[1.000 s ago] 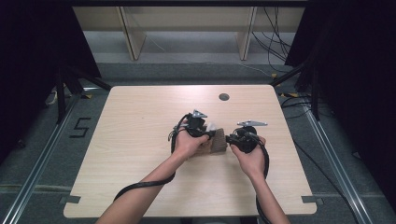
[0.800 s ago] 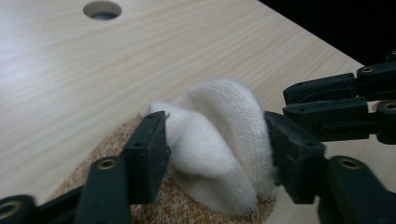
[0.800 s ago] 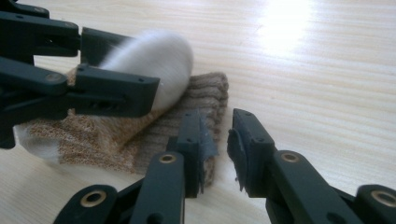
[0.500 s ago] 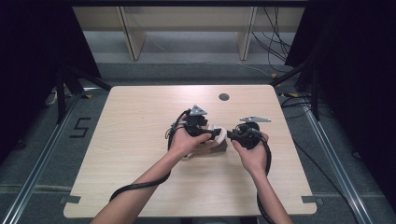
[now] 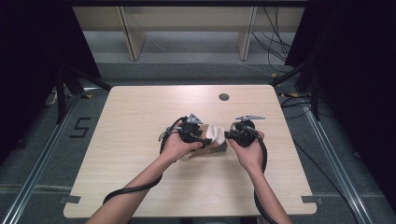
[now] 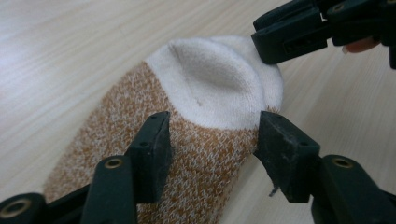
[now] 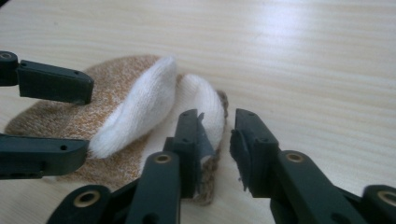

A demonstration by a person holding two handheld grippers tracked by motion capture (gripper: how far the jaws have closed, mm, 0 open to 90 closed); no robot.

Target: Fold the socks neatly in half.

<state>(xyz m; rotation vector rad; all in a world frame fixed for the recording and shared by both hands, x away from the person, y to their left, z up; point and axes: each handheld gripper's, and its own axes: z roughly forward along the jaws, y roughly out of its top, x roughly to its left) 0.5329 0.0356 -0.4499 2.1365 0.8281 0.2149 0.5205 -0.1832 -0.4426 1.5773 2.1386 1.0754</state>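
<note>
Left claw: the left claw [image 6: 212, 123] straddles the sock [image 6: 205, 79] where the brown knit meets the white toe. Its jaws have just been closing with the sock between them, but they still look released, flanking the fabric without pinching it.
Right claw: the right claw [image 7: 217, 123] has also just been closing, yet a gap of bare wood shows between its jaws. One jaw rests against the rim of the white toe and nothing is clamped.
Sock: it lies flat on the table [image 5: 140, 107], right of centre on the near half, between the two hands. The white toe is doubled over the brown body, and a second white fold shows in the right gripper view.
Step in hand: by the look of it, the person is getting a fresh hold on the toe end to fold or straighten the sock.
Next move: it likely calls for both claws to close on the fabric alone, then lift or draw it without dragging it across the wood.
Writing: no brand or label can be read on the sock. A dark figure 5 [image 5: 80, 127] is marked on the floor left of the table.
Further off: a small round hole [image 5: 223, 97] sits near the table's far edge.
</note>
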